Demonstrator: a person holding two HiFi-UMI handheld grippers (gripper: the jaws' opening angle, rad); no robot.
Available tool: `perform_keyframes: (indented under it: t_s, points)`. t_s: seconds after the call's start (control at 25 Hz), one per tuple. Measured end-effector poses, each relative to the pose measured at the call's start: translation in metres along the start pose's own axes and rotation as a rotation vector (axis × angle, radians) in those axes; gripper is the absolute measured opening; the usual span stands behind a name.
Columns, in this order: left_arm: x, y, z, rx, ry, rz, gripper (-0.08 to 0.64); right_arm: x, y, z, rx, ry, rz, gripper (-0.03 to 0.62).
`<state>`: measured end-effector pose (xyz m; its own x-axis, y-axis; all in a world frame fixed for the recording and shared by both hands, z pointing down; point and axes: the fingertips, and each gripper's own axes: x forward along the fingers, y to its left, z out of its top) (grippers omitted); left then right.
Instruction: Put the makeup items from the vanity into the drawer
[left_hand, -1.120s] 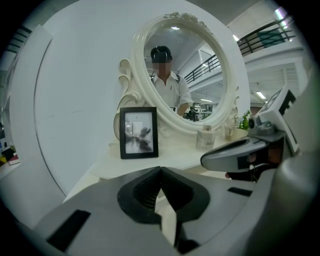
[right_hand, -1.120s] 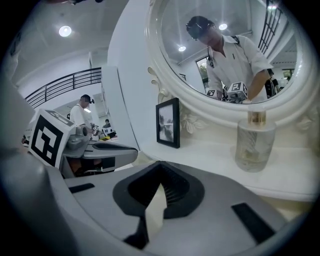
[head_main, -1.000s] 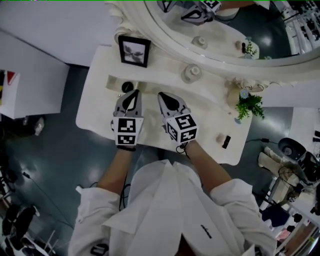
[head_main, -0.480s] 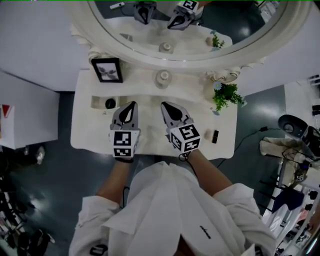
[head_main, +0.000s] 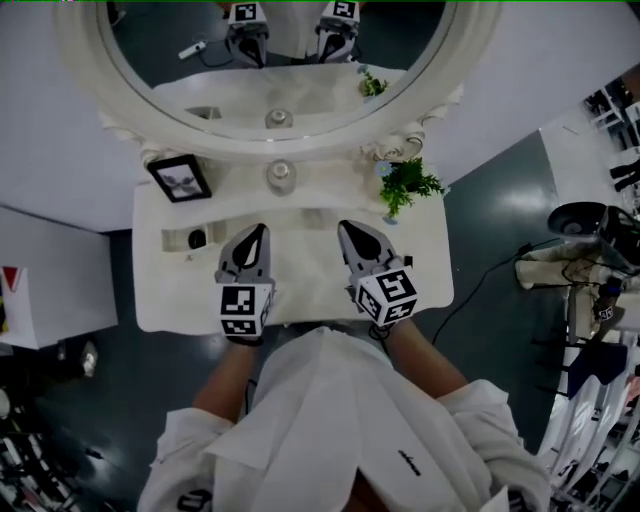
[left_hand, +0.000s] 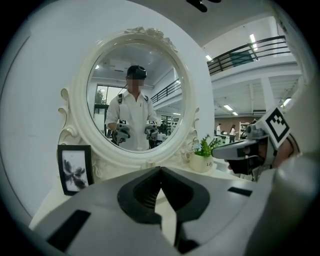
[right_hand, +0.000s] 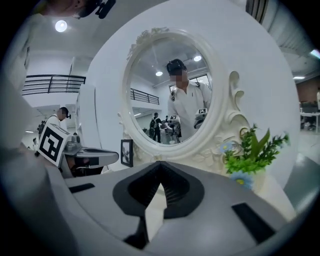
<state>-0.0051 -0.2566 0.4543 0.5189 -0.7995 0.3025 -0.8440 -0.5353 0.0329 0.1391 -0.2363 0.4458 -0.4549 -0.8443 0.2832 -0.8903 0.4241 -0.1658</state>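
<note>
White vanity top (head_main: 310, 245) lies under my tongs; left tongs (head_main: 260, 232) and right tongs (head_main: 347, 228) hover closed, holding nothing. A small dark makeup item (head_main: 197, 239) sits near the left edge. I judge the first pick hasn't started: next, open the left pair over it.

a big open hall: mezzanine railing (left_hand: 265, 47), strip lights (left_hand: 253, 39), a staged vanity (head_main: 305, 262).

On the vanity (head_main: 300, 292), picture frame (head_main: 180, 178) left, plant (head_main: 405, 183) right, perhaps a jar (head_main: 280, 177) between, mirror (head_main: 275, 70) behind
</note>
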Motion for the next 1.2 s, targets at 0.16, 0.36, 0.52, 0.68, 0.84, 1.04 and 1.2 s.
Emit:
perform_keyframes:
  t_s: [0.16,0.36,0.52,0.68,0.84,1.04,1.2]
  points:
    - [-0.001,-0.008,0.011,-0.002,-0.031,-0.011,0.028,-0.030,-0.021,0.008,0.004,-0.034,-0.052,0.017]
    - [-0.008,-0.019,0.037,0.016,-0.087,-0.036,0.028,-0.061,-0.043,0.013,0.018,-0.063,-0.107,0.018]
    - [-0.014,-0.021,0.047,0.029,-0.109,-0.035,0.028,-0.081,-0.058,0.015,0.038,-0.083,-0.147,0.017]
    - [-0.021,-0.018,0.056,0.058,-0.128,0.003,0.028,-0.094,-0.070,0.021,0.047,-0.109,-0.172,0.017]
    - [-0.031,-0.014,0.061,0.055,-0.149,0.032,0.028,-0.108,-0.080,0.024,0.054,-0.122,-0.191,0.017]
    - [-0.040,-0.003,0.059,0.056,-0.162,0.055,0.028,-0.111,-0.088,0.024,0.060,-0.128,-0.208,0.018]
    - [-0.044,0.001,0.055,0.039,-0.159,0.062,0.028,-0.114,-0.088,0.024,0.062,-0.135,-0.222,0.018]
